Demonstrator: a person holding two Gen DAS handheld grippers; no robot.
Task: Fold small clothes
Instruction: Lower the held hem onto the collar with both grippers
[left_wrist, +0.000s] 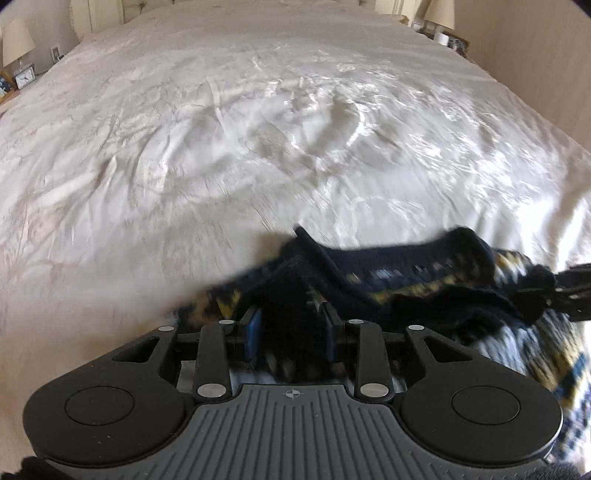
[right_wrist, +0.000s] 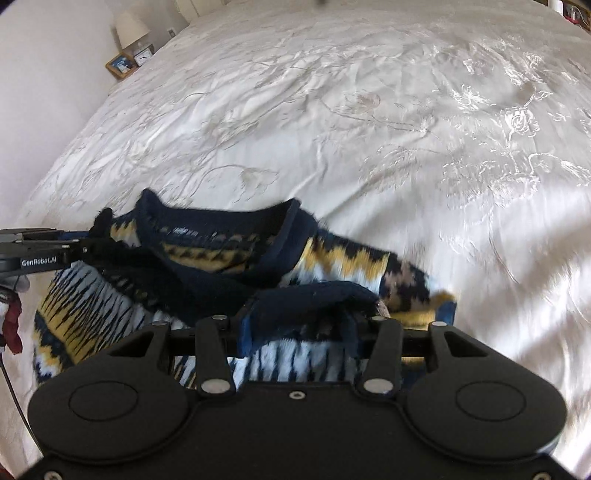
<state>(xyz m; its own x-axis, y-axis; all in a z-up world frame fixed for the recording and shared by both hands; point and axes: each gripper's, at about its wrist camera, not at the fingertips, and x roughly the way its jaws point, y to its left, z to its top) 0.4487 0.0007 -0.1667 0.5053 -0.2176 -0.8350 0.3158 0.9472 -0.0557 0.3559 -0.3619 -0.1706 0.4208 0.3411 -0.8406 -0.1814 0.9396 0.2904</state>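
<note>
Left gripper (left_wrist: 293, 317) fingers clamp knit sweater (right_wrist: 221, 258); right gripper (right_wrist: 299, 325) fingers grip navy hem, tips hidden.

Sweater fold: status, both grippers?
Left gripper and right gripper both shut on sweater. Sweater bunched, half-lifted over bedspread. Nothing in the way.

A large bed (left_wrist: 258, 129) fills the room, covered by a white, wrinkled bedspread (right_wrist: 369, 129) with embroidered floral patterns that shine under bright daylight. On one side stands a nightstand carrying a lamp with a pale shade (right_wrist: 130, 24), a small clock (right_wrist: 143, 55) and a framed picture (right_wrist: 120, 64). A second lamp (left_wrist: 439, 13) stands on the opposite side, against plain pale walls (right_wrist: 48, 74).
</note>
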